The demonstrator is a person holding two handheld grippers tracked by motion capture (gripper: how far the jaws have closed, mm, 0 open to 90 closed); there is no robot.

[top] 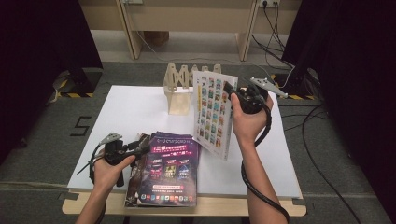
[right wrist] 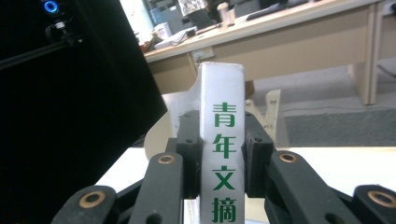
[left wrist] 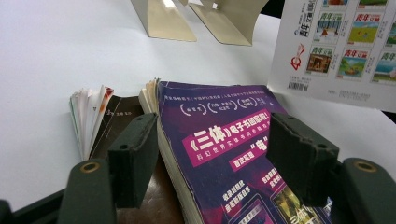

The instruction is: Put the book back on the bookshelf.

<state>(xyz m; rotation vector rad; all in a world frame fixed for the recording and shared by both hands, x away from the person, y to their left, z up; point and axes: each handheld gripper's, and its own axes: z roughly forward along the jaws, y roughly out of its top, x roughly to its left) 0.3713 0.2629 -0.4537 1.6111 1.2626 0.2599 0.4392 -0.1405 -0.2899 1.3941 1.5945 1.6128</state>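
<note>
In the high view my right gripper (top: 229, 91) holds a white book (top: 214, 114) upright above the white board, just right of the wooden rack (top: 180, 88). The right gripper view has my right gripper (right wrist: 223, 142) shut on that white book (right wrist: 223, 88) at its spine, which carries green characters. A purple book (top: 170, 170) tops a small stack at the table's front edge. My left gripper (top: 141, 147) is at the stack's left side. In the left gripper view my left gripper (left wrist: 215, 154) stands open, its jaws astride the purple book (left wrist: 219, 140), pads apart from it.
A brown book (left wrist: 116, 121) and one with fanned pages (left wrist: 86, 116) lie beside and under the purple one. The white board (top: 135, 109) covers most of the table. Cables (top: 322, 154) run over the floor at right. Desk legs (top: 130, 32) stand behind.
</note>
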